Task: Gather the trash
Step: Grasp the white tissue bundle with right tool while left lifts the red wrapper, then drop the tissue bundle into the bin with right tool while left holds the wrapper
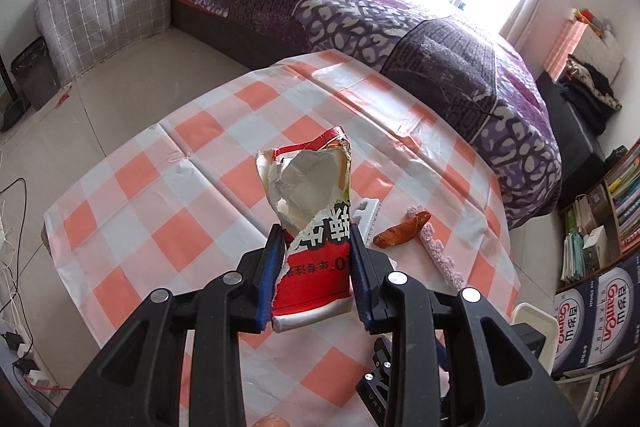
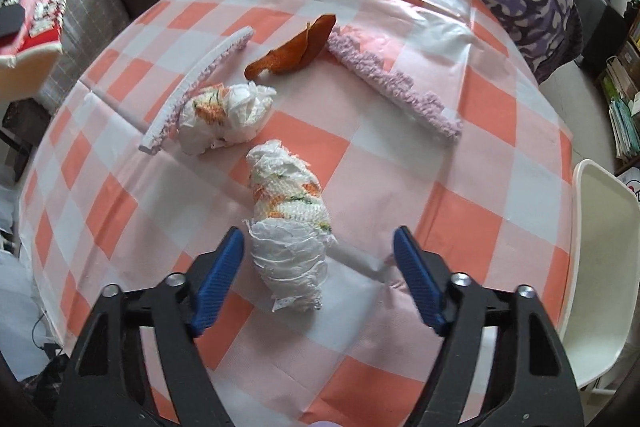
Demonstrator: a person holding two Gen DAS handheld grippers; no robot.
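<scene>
My left gripper is shut on a torn red snack bag and holds it upright above the checked table; the bag also shows at the upper left of the right wrist view. My right gripper points down at the table, open, with a crumpled white tissue wad lying between its fingers; neither pad touches it. Beyond lie a second tissue wad, a piece of orange peel, a purple foam strip and a curved white strip.
A bed with a purple cover runs along the table's far side. A white chair stands at the table's right edge. Cardboard boxes and a bookshelf are at the right, and a black bin stands on the floor at the left.
</scene>
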